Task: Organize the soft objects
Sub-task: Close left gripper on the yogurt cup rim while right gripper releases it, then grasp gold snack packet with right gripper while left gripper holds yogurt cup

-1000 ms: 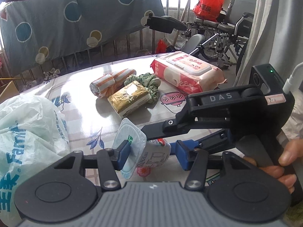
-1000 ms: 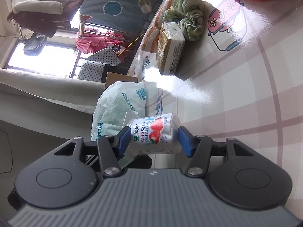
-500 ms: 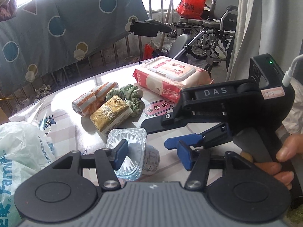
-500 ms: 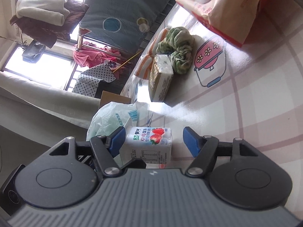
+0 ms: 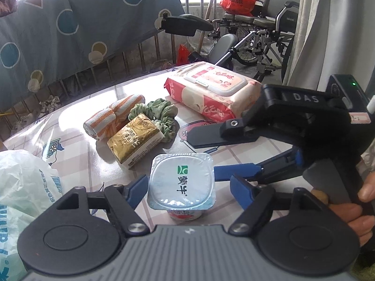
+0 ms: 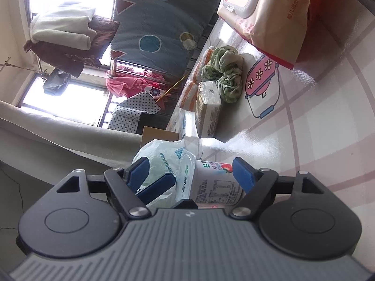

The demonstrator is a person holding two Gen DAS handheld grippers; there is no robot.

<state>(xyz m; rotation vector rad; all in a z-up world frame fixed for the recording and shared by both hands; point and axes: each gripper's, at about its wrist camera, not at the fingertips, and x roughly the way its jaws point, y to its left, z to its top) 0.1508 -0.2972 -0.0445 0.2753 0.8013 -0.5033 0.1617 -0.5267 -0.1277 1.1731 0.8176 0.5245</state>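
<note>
Upright near the table's [image 5: 77, 159] front edge, the yogurt cup [image 5: 181, 183] stood between both grippers' opening jaws, untouched; the left gripper [image 5: 187, 187] was straight above it, the right gripper [image 6: 191, 172] side-on.

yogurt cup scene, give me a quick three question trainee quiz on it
1. True or false: the yogurt cup stands upright on the table with its foil lid on.
2. Which item lies against the gold tissue pack on the side towards the wet wipes pack? A) green scrunchie B) plastic bag C) striped towel roll
3. Fill in: both the left gripper and the right gripper have the cup between their jaws, and the jaws are ____.

Key: 1 true; 2 A; 3 opening, pads off the cup.
</note>
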